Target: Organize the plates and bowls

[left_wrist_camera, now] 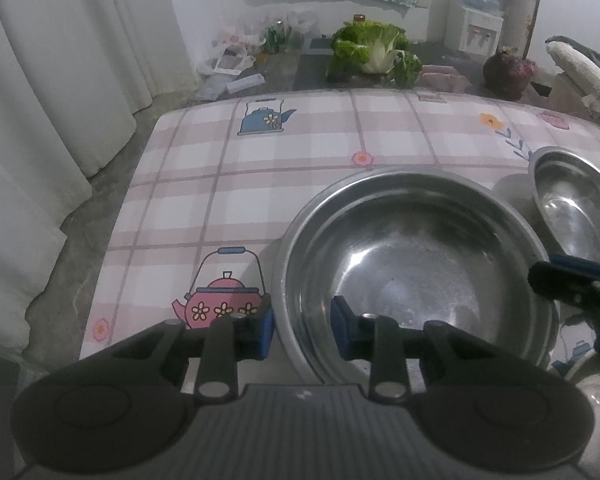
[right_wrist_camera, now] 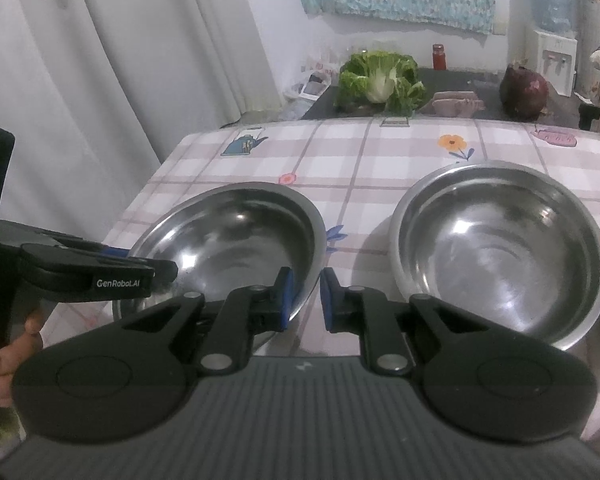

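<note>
Two steel bowls sit side by side on the checked tablecloth (right_wrist_camera: 380,168), w/ the left bowl (right_wrist_camera: 236,236) as my landmark. The left gripper (left_wrist_camera: 302,330) straddles that bowl's near-left rim: one blue pad outside the wall, one inside, jaws narrow and apparently pinching the rim. The right gripper (right_wrist_camera: 306,300) is at the same bowl's near-right rim, jaws nearly closed; its left pad looks to overlap the rim, but I can't tell if it bites. So both hands are on the left bowl, none on the right bowl (right_wrist_camera: 500,248), which lies just beside it, not touching. Prob. next: lift the left bowl and nest it rightward. Both are round, no long axis, shiny, thin-walled, slippery-looking; cloth looks soft. Cabbage (right_wrist_camera: 380,76) lies well beyond.
</note>
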The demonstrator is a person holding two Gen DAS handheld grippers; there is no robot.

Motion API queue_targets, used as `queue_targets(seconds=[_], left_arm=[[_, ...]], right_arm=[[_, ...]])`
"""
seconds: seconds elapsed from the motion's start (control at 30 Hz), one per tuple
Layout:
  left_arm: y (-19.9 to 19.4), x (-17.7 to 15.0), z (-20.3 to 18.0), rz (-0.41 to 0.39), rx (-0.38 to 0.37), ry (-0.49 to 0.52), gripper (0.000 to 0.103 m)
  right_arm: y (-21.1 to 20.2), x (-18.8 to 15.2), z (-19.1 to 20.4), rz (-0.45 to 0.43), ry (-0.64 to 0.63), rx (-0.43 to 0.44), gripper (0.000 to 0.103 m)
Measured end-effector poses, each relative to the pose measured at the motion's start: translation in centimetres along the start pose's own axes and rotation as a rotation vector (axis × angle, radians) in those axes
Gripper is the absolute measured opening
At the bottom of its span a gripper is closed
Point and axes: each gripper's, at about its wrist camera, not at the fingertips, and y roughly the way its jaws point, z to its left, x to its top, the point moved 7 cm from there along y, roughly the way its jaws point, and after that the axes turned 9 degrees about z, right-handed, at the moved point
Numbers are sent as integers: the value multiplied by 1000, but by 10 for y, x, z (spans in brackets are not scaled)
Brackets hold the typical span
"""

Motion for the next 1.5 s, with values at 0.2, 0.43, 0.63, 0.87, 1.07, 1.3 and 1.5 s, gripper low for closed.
queue_targets(seconds=[0.2,0.43,0.63,0.87,1.07,1.3,1.5], left_arm=[[-13,3,-3,-22,6,5,31],[-32,11,-13,-51,10,24,31],[-51,23,-35,-90,3,48,31],[-61,39,-78,-117,-36,91,31],[-61,51,-121,-128,-69,137,31],[-45,56,-162,-101,-99,172,31],[-28,55,-184,-72,-107,199,31]], right_arm=[[-9,4,-1,-16,6,4,14],[-28,10,-6,-51,21,13,14],[-51,14,-21,-90,42,3,14],[-84,16,-57,-141,89,-30,14],[-109,16,-94,-174,130,-76,14],[-120,8,-138,-173,169,-117,15],[-111,1,-164,-152,187,-137,15]])
